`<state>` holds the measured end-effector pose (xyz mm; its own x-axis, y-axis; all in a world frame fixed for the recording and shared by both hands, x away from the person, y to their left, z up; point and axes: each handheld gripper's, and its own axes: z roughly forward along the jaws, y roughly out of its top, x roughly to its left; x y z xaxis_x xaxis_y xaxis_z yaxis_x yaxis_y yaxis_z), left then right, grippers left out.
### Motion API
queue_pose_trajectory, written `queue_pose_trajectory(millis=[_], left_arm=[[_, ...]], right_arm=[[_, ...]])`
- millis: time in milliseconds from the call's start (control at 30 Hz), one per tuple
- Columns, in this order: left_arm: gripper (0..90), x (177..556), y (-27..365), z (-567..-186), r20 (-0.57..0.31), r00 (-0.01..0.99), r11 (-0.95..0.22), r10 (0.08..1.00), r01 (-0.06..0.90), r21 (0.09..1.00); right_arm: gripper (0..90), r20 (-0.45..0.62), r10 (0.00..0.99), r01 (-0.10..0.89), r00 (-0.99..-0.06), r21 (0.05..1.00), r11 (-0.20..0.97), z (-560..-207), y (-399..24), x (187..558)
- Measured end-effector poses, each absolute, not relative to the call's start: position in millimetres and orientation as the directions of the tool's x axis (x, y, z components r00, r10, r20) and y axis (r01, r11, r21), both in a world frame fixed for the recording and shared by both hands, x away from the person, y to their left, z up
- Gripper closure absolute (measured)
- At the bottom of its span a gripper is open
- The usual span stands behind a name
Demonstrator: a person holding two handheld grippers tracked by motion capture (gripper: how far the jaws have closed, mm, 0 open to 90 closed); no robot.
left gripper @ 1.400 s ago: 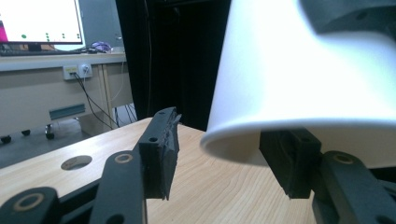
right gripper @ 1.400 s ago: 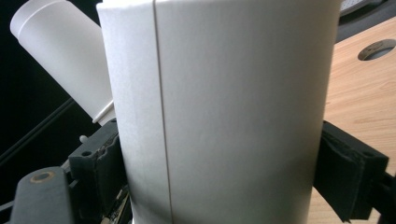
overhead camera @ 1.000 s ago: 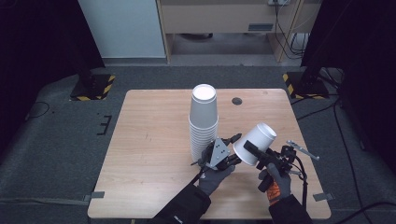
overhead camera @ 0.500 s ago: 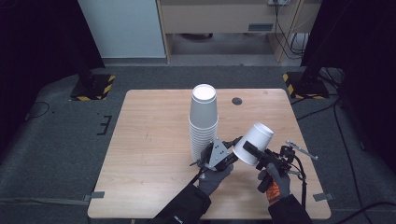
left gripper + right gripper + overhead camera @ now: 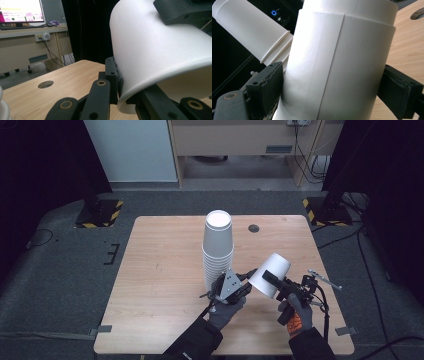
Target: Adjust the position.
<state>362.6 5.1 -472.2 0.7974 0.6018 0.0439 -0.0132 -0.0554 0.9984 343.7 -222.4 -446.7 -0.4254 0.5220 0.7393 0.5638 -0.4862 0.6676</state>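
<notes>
A white cup is held tilted above the table, at about 4 o'clock from the cup stack and just beside it. The cup's wall is clamped between the jaws of the right gripper, one pad on each side in the right gripper view. The cup's rim is pinched by the left gripper, whose jaws have just been closing; the rim is seen between them in the left gripper view. The cup lies at 1 o'clock from the left hand.
</notes>
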Motion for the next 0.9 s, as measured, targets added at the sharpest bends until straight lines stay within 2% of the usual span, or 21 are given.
queue_pose_trajectory(millis=[800, 900], left_arm=[[84.6, 352.9, 21.0, -462.1, 0.059, 0.831, -0.135, 0.553, 0.019, 0.991], [86.4, 351.3, 23.3, -460.8, 0.063, 0.839, -0.14, 0.54, 0.015, 0.99]], right_arm=[[7.9, 0.706, 0.556, 0.534, -0.438, 0.702, -0.471, -443.8, -225.9, 351.6], [13.1, 0.693, 0.581, 0.507, -0.427, 0.716, -0.48, -443.9, -226.1, 351.0]])
